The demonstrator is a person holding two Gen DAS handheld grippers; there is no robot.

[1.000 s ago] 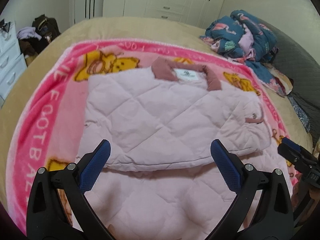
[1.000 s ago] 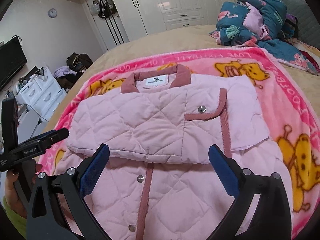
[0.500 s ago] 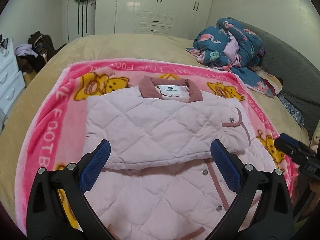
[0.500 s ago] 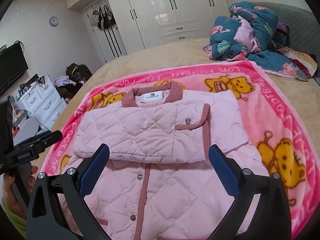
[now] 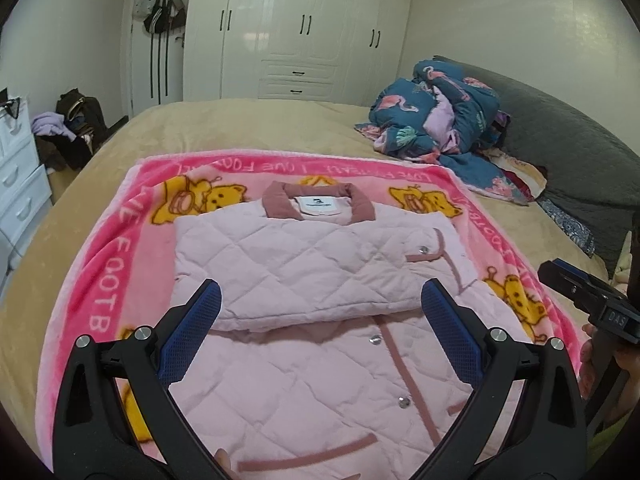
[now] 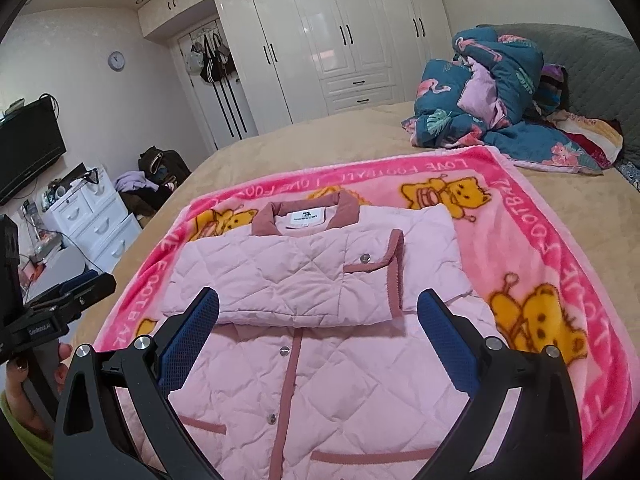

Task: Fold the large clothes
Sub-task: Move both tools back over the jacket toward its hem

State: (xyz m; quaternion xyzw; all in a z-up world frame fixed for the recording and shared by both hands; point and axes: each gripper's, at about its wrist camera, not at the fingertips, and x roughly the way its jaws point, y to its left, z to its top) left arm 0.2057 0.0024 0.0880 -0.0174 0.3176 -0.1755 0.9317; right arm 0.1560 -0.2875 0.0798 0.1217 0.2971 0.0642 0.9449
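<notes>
Left gripper (image 5: 320, 312) released, jaws spread wide, lower frame, hovering above jacket hem. Right gripper (image 6: 318, 320) likewise released, holding nothing. Pink quilted jacket (image 5: 304, 264) lay frame centre on pink bear blanket (image 5: 100, 280), sleeves folded across chest, collar toward wardrobe (image 5: 304, 28). Blue floral bedding (image 5: 440, 112) heaped upper right.

one quilted jacket (image 5: 312, 280), one blanket (image 5: 108, 280), two claws (both empty), one clock (image 6: 116, 60).

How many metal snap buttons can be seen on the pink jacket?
3 on the jacket: a cuff snap on the folded sleeve, then an upper snap and a lower snap on the front placket. Others may be hidden under the folded sleeves.
</notes>
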